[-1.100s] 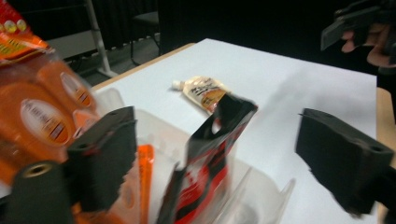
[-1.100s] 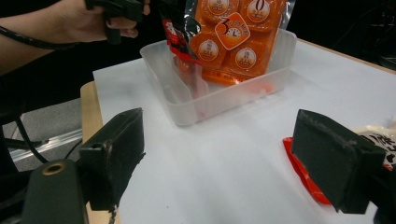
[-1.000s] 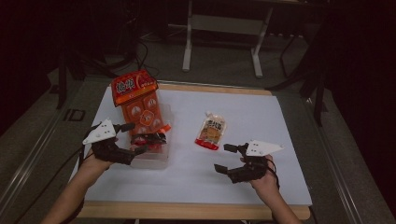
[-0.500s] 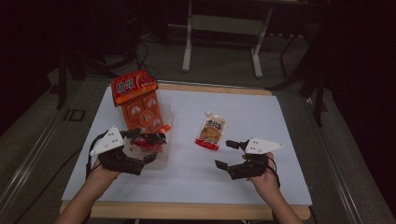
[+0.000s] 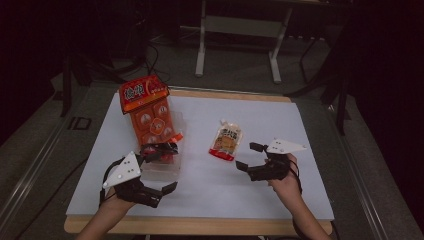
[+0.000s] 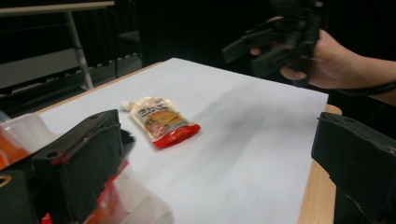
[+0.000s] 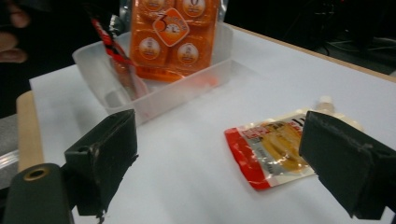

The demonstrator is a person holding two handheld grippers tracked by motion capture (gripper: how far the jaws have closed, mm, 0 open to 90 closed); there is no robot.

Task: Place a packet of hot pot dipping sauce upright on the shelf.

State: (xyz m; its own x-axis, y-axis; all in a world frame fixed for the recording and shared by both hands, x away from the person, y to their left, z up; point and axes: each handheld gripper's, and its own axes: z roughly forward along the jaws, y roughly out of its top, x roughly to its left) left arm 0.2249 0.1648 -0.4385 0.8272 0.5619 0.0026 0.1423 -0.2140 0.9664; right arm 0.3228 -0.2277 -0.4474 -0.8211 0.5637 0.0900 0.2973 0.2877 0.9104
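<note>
Orange snack pack shows "3"; pouch lettering unreadable.

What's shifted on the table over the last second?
The left gripper drew back from the clear tray toward the near table edge, jaws open and empty. The right gripper, its jaws just opened wider, edged toward the pouch. Pouch, tray and orange pack stayed put.

Table: wooden top under a white sheet. Directly on the sheet: a clear plastic tray at left and a flat spouted pouch near centre, well apart.
</note>
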